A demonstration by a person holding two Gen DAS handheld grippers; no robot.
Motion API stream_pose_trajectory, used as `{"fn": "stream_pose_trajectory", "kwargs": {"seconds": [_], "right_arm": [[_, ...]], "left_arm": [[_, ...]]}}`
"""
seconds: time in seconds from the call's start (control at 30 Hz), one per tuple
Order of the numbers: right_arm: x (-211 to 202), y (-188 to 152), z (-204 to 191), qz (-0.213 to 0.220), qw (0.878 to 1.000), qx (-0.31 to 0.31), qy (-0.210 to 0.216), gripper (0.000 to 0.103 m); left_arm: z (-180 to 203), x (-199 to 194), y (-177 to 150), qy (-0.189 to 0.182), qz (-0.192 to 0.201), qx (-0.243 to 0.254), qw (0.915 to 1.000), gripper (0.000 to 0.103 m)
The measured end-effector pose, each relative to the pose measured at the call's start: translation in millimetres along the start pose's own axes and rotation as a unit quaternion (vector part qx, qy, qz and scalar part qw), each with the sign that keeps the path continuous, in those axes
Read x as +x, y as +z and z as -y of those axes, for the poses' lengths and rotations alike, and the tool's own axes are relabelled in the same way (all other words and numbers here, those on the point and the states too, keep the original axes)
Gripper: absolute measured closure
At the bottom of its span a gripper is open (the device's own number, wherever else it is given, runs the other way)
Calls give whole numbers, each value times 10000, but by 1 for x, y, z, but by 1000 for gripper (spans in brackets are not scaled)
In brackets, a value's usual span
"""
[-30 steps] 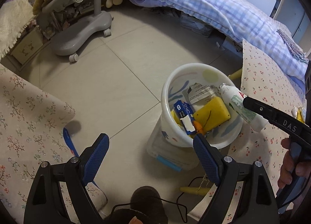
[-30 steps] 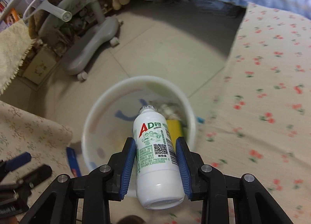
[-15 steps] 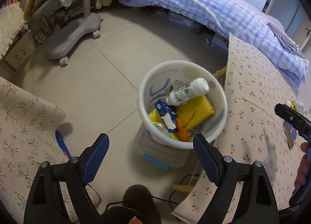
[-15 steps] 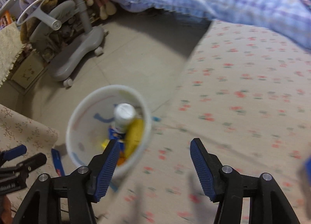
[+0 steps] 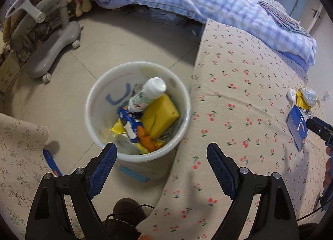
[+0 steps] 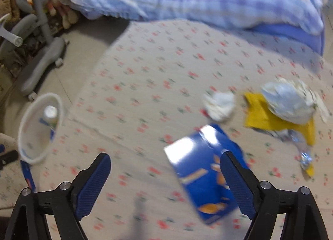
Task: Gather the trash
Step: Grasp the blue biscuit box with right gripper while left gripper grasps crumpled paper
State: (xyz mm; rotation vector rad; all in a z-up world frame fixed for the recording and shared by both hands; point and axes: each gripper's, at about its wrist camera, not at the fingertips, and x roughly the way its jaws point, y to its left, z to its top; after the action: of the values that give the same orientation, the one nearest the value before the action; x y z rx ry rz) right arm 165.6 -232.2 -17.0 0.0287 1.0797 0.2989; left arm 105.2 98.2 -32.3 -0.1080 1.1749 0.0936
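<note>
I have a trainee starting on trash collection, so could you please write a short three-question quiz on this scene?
1. True or false: the white plastic bottle lies inside the round white bin.
2. Which trash lies nearest the right tongs: A) flat blue carton, B) crumpled white tissue, C) yellow wrapper?
3. Fill in: both tongs hold ____.

Key: 1 true; 2 A; 3 nothing.

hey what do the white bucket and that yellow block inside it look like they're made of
White bucket: probably plastic, smooth, slightly translucent walls with a rolled rim. Yellow block: looks like foam sponge, matte with soft rounded edges; can't be sure.
</note>
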Motion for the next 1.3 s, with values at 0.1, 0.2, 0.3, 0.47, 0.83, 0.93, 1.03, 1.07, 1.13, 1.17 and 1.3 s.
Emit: {"fn": "stream_pose_trajectory", "kwargs": {"seconds": [0.1, 0.2, 0.3, 0.47, 0.83, 0.93, 1.03, 1.07, 1.13, 1.17, 1.3], "right_arm": [[11, -6, 16, -251, 9996, -21, -82, 9], [21, -10, 27, -436, 9990, -26, -107, 9], [32, -12, 37, -585, 9981, 19, -168, 9], [45, -15, 48, -804, 9966, 182, -90, 9], [17, -25, 70, -743, 9957, 561, 41, 24], [-7, -31, 85, -550, 9954, 782, 54, 24], [-32, -39, 111, -312, 9932, 1124, -71, 24], [-41, -42, 122, -231, 9918, 1249, -170, 24], [-55, -48, 140, -105, 9887, 1453, -359, 24], [-60, -51, 149, -48, 9865, 1577, -430, 24], [-78, -65, 185, 89, 9767, 2046, -637, 24]], "left_arm": [[16, 2, 2, -23, -19, 110, 9999, 13], [30, 6, 3, -28, -55, 201, 9998, 13], [43, 9, 6, -45, -89, 277, 9996, 13], [63, 11, 9, -98, -116, 425, 9990, 13], [112, 16, 9, -311, -178, 706, 9969, 13], [133, 18, 8, -375, -242, 827, 9956, 13], [156, 19, 10, -491, -296, 955, 9938, 13], [164, 19, 10, -534, -301, 1011, 9930, 13], [182, 18, 12, -602, -311, 1163, 9909, 13], [193, 18, 12, -630, -305, 1258, 9896, 13], [232, 18, 16, -643, -205, 1521, 9861, 13]]}}
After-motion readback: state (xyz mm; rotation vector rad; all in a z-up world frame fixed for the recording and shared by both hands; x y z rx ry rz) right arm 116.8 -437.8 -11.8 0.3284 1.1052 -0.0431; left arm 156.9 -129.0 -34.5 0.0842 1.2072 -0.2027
